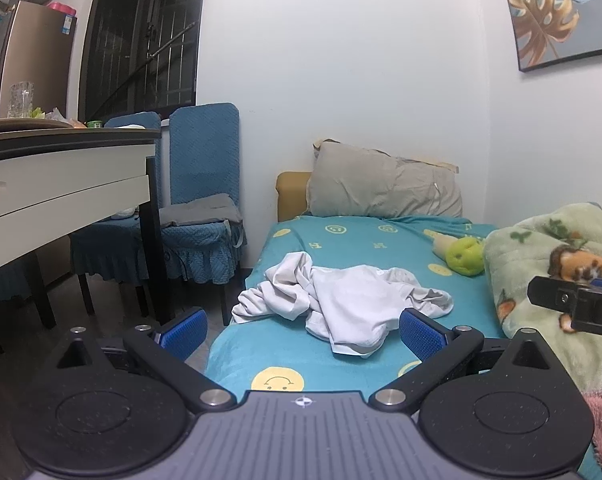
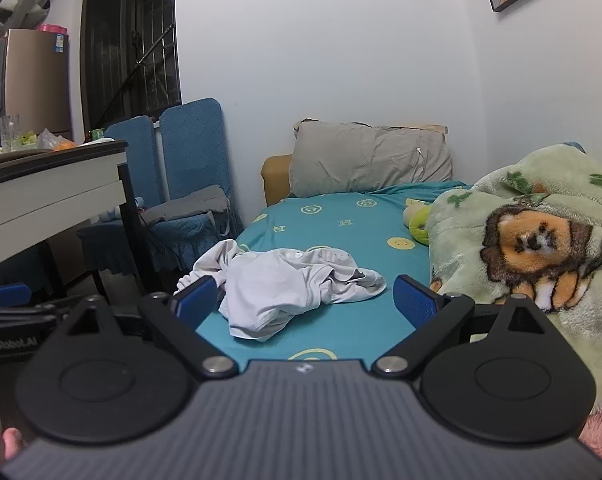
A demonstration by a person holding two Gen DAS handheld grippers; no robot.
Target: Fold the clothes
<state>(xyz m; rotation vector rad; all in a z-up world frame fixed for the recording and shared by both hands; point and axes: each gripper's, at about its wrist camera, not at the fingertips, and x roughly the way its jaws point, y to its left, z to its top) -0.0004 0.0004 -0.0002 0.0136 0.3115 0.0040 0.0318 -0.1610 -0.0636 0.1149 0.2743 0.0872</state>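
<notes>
Garment: a crumpled white, thin-fabric piece of clothing [image 1: 341,300] lies in a loose heap on the teal bed sheet with yellow smiley faces [image 1: 341,236], near the bed's front-left edge, one bunched end hanging close to that edge.
Weight: judged light; the cloth drapes in soft, shallow folds with nothing stiff showing.
Stiffness: limp, by the look of it. It will likely sag and trail from any single grip, so two holds set apart should serve better than one.
Surface: matte, woven or knit look; probably not slippery against the ribbed blue pads [image 1: 419,334].
Fragility: none apparent; a pinch should not harm it, though a grip may also catch the sheet beneath.
Where to hold: the flat hemmed edge nearest the cameras [image 2: 253,330] looks the cleanest place to pinch; the twisted bundle at the left [image 1: 269,292] hides its seams, and what kind of garment it is cannot be told.
Left gripper [image 1: 303,330]: jaws spread wide, nothing between them, short of the garment and not touching it.
Right gripper [image 2: 305,304]: jaws likewise wide apart and empty, hovering before the heap.
Neighbours: a green fleece blanket with a lion print [image 2: 541,240] lies along the right of the bed, apart from the garment; a grey pillow [image 1: 385,184] sits at the far end.
Stage: folding not yet begun; the cloth first needs spreading flat.
</notes>
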